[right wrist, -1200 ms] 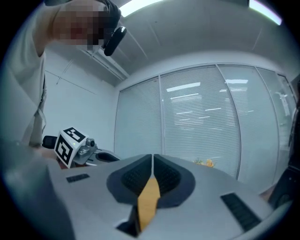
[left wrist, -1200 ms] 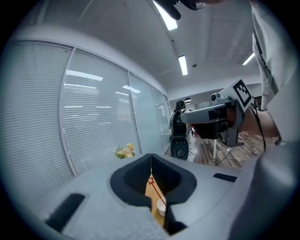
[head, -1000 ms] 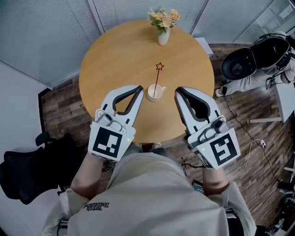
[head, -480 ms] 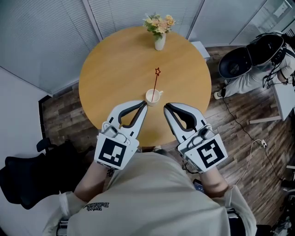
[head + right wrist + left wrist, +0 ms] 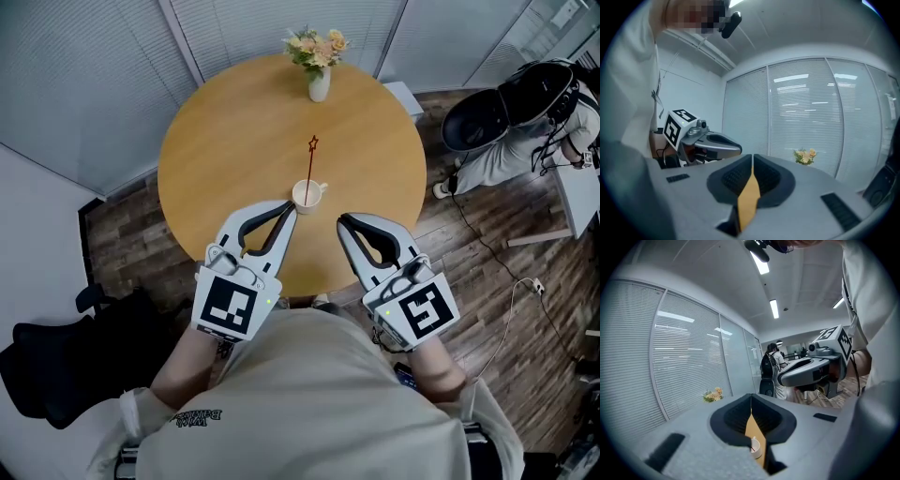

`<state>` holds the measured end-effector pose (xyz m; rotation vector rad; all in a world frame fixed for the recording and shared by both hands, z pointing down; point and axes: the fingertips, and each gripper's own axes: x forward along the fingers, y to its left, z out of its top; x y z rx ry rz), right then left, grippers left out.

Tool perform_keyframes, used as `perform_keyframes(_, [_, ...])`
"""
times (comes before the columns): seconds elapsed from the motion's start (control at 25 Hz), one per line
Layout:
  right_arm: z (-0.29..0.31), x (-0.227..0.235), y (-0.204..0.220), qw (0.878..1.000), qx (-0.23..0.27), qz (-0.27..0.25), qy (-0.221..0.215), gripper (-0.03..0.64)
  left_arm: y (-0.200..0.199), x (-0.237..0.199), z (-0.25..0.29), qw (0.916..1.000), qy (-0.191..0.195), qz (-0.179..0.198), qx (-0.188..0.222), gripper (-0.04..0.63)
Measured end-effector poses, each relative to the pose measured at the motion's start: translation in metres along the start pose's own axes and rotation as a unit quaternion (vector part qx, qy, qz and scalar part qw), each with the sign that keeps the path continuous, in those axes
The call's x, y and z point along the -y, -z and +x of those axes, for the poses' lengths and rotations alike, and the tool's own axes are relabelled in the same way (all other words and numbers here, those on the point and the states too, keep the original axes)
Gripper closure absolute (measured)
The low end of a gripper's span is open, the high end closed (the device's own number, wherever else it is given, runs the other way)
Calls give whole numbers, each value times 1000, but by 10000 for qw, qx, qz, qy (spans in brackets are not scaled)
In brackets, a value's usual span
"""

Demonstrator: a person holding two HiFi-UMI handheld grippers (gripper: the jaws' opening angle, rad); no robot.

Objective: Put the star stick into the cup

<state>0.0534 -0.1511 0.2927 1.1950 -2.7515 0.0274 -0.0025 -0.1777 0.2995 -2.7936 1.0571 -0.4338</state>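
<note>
left gripper [image 5: 288, 207], right gripper [image 5: 343, 222]: jaws together, empty

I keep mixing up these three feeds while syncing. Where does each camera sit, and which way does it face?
Head view: on the person's head, facing steeply down at the table, cup and star stick; left gripper, right gripper and forearms show.
Left gripper view: on the left gripper, along its shut jaws toward the cup; right gripper at right.
Right gripper view: on the right gripper, along its shut jaws over the table; left gripper at left.
Shared: both gripper views show the flowers.
</note>
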Motion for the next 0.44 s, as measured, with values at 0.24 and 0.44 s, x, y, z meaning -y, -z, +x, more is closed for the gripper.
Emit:
perform_keyframes(0.24, [-3,3,-1,10000,28,-39,33,584,1,1,0,9999,18,138,-67,573])
perform_keyframes(0.44, [-1,7,-2,10000,11,-42,-3,584,-1,0,-2,9994,-146,265,-163,574])
